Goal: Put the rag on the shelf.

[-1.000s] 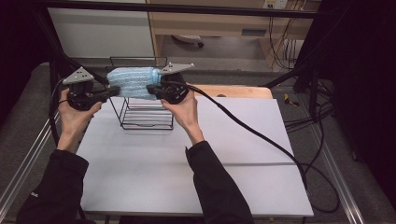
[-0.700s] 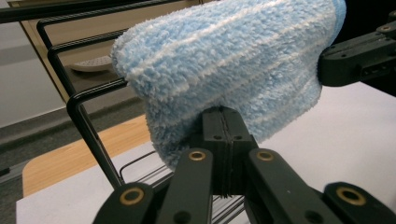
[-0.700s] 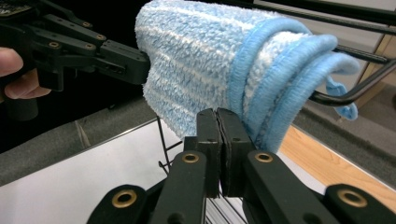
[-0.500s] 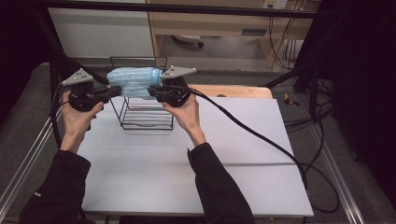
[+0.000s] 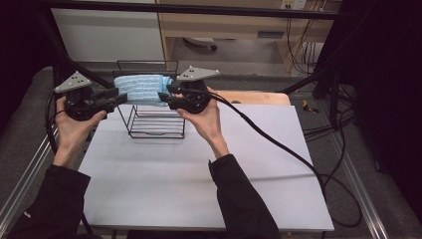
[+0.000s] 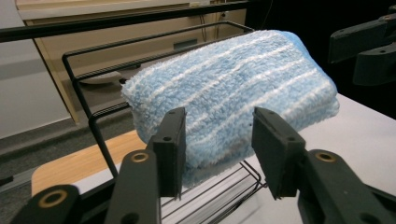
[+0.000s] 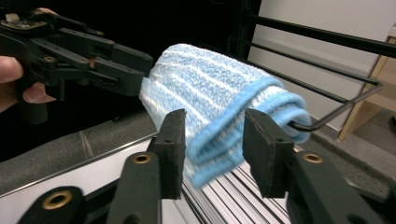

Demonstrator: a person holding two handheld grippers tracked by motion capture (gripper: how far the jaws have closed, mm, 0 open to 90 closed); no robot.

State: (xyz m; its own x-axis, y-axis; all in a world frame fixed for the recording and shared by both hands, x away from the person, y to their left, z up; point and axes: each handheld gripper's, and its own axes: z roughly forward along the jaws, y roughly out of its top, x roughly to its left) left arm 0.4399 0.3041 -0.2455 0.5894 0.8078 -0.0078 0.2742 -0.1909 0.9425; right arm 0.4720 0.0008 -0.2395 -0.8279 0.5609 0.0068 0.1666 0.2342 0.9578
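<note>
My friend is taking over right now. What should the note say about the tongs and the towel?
Left tongs: open, just been opening, an end of the towel between the jaws, not squeezed.
Right tongs: the same at the other end, just been opening.
Towel: folded, draped over the top of the wire rack on the table.
Done: towel let go on the rack.
Left: probably pull both tongs away.

Light blue towel (image 5: 141, 89) up at the frame's upper centre, crossed by thin white stripes, with a deeper blue edging at its folded end. Black wire rack (image 5: 154, 124) under it, thin dark bars. Both grippers, left (image 5: 119, 98) and right (image 5: 164, 96), are black with grey three-cornered plates and brass-coloured rivets. White table (image 5: 199, 174) below, pale wood strip at its far edge. Black sleeves (image 5: 50, 204) at the bottom.
</note>
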